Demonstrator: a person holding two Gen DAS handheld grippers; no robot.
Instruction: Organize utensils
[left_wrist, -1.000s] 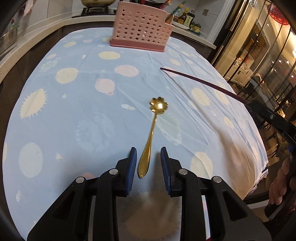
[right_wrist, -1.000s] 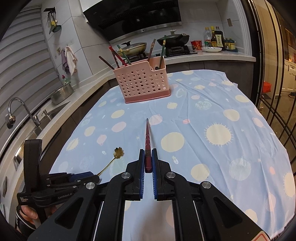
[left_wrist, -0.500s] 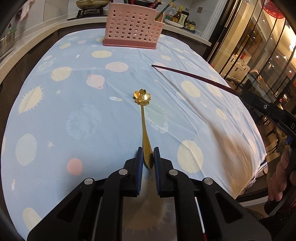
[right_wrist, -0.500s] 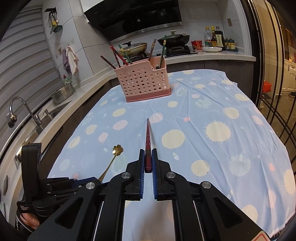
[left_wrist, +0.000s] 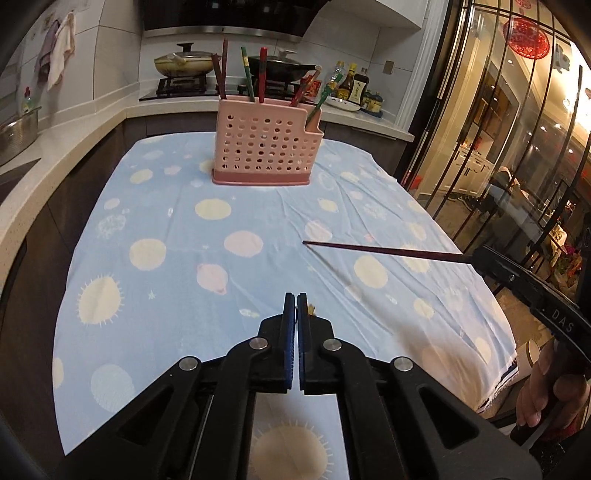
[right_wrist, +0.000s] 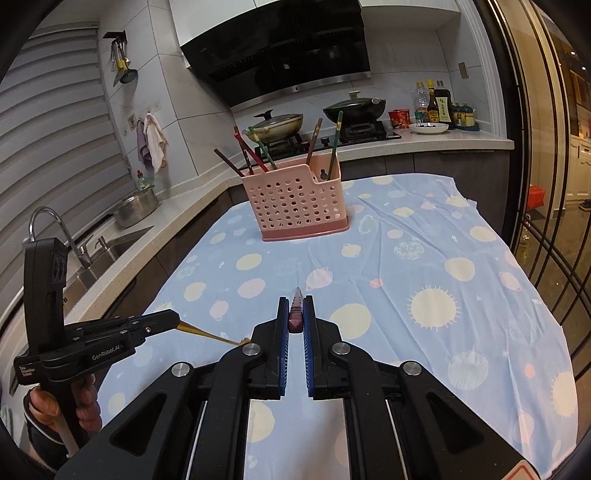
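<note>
gripping gold spoon (right_wrist: 207, 334), left gripper (left_wrist: 296, 301) angled down | right gripper (right_wrist: 295, 306) clamps chopstick (left_wrist: 382, 252)

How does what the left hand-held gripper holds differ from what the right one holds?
The left hand-held gripper clamps a gold spoon; the right hand-held gripper clamps a dark red chopstick. The spoon's handle widens toward the grip; the chopstick is a straight, thin rod. Both are held off the tablecloth, pointing forward.

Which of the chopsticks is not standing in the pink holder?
The dark red chopstick clamped in the right tool, held out over the blue tablecloth; every other chopstick stands upright in the pink holder.
</note>
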